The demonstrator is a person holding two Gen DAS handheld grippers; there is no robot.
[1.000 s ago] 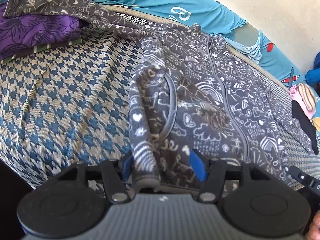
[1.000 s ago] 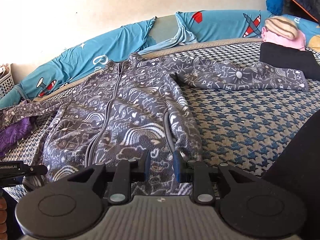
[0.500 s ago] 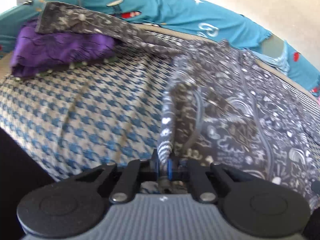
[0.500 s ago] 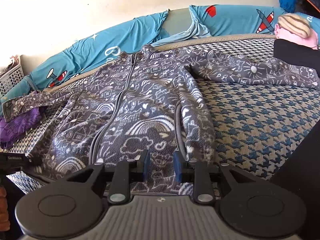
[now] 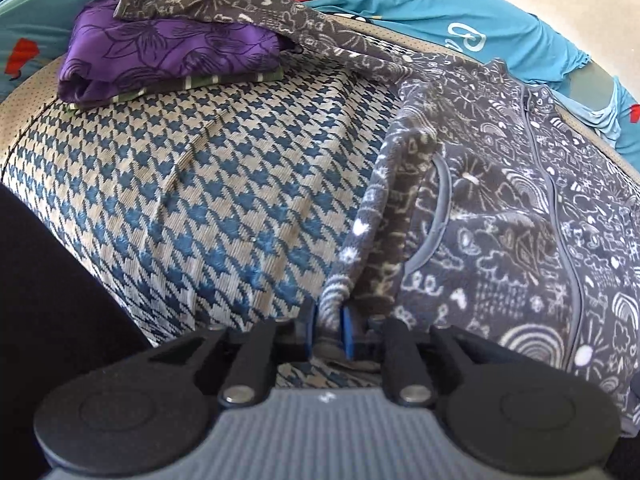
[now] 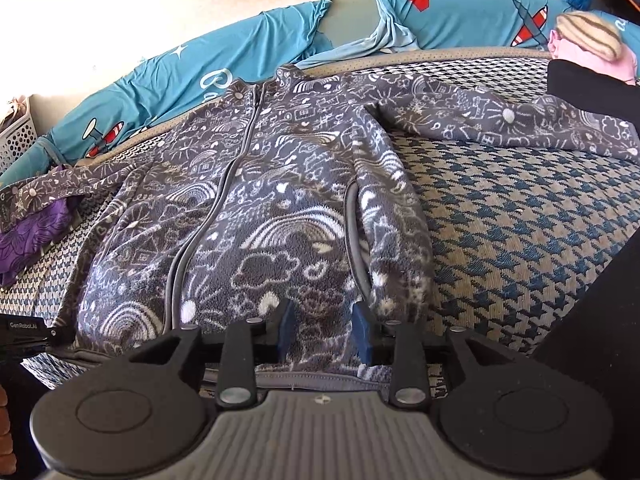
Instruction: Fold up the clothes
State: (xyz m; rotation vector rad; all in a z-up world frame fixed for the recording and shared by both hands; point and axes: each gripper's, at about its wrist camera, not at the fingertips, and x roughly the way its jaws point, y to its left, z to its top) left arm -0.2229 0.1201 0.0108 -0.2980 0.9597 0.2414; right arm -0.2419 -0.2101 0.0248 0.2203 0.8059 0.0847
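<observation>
A grey fleece zip-up jacket (image 6: 256, 216) printed with white doodles lies front-up on a blue-and-beige houndstooth mattress (image 6: 520, 232), its collar toward the far edge and its hem along the near edge. Both sleeves are stretched sideways: one sleeve runs toward the right edge of the mattress, ending beside a black garment (image 6: 592, 84) with a pink item (image 6: 576, 52) behind it; the other sleeve drapes over a folded purple garment (image 5: 168, 52) that sits on a striped green piece (image 5: 208, 82) near the far left corner.

The left gripper (image 5: 330, 332) has its blue-padded jaws closed tight on the jacket's near-left hem corner, and the pinched fabric rises in a raised ridge off the mattress. The right gripper (image 6: 325, 330) hovers at the near edge over the jacket's hem, close to the curved pocket seam (image 6: 354, 240); its jaws stand partly apart, with fleece visible between them, holding nothing.

A teal sheet with aeroplane prints (image 6: 460, 16) bunches along the far edge against a pale wall (image 6: 160, 4). A white perforated basket (image 6: 18, 136) stands at the far left.
</observation>
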